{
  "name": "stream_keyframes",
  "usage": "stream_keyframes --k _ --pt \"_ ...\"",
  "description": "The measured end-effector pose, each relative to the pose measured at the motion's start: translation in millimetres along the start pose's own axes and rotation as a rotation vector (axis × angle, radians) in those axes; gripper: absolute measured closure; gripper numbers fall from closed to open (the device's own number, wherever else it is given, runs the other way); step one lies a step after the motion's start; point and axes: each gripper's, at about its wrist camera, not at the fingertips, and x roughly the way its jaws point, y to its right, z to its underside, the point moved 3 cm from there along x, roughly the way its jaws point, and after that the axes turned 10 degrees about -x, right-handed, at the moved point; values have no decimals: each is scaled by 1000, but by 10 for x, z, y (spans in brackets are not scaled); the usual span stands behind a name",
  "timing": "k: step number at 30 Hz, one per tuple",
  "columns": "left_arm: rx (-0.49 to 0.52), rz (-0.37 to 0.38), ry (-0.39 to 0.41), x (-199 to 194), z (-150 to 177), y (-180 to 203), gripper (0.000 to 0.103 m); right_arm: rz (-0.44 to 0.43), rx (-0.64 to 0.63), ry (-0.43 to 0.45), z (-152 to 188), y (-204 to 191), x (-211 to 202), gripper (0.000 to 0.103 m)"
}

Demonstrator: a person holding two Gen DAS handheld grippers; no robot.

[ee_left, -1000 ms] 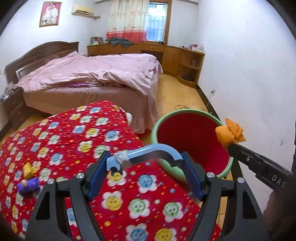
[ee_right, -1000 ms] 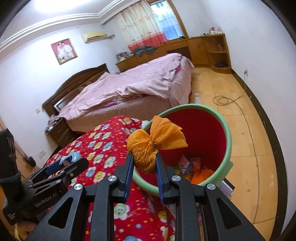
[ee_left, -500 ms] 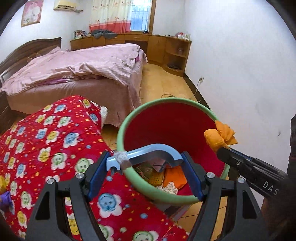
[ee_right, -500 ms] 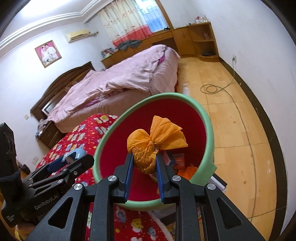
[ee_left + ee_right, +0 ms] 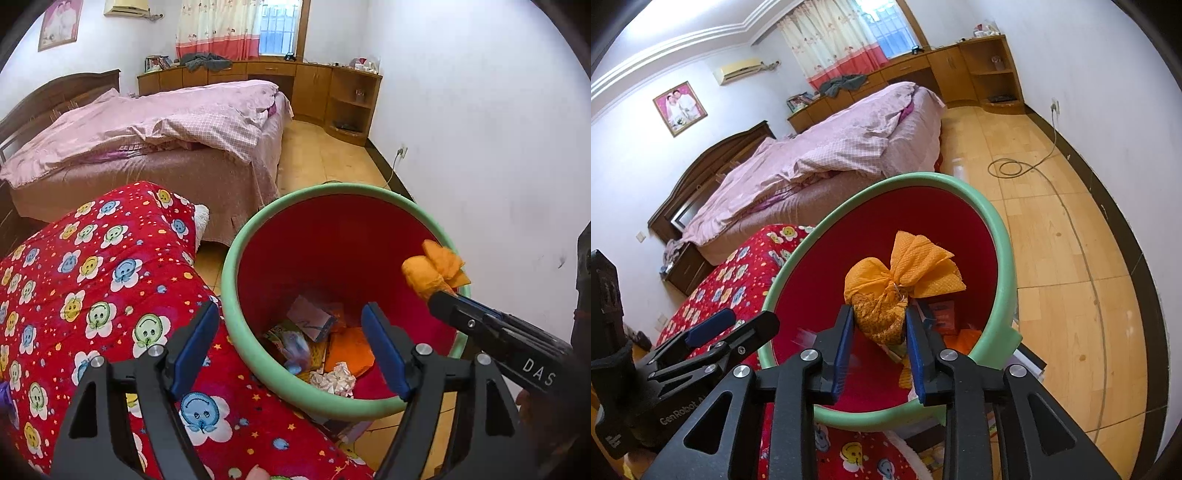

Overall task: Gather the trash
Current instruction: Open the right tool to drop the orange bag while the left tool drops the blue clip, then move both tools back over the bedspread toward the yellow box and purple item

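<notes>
A bin with a green rim and red inside stands below both grippers, next to the red flowered quilt. My left gripper hangs over the bin's near edge, open wide with nothing between its blue pads. My right gripper holds an orange tied bundle over the bin. Its jaws are opening, and the pads still touch the bundle's sides. In the left wrist view the bundle sticks out of the right gripper above the bin's right rim. Wrappers and crumpled paper lie at the bin's bottom.
A bed with a pink cover stands behind the quilt. Wooden cabinets line the far wall. A cable lies coiled on the wooden floor right of the bin, and a white wall is close on the right.
The blue hook-shaped piece held in my left gripper is gone from its jaws. Both grippers came in over the bin and lower. The right jaws have widened slightly around the orange bundle.
</notes>
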Motion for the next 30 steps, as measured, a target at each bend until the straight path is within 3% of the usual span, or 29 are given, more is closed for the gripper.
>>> stream_keyframes --k 4,11,30 --pt "-8 1 7 -71 -4 -24 24 6 3 -1 3 -7 -15 59" --pt "-30 7 29 -276 -21 -109 24 -6 -13 14 5 -125 -107 58" --pt "-155 -127 130 -1100 12 -883 24 -106 -123 32 -2 -899 -274 58"
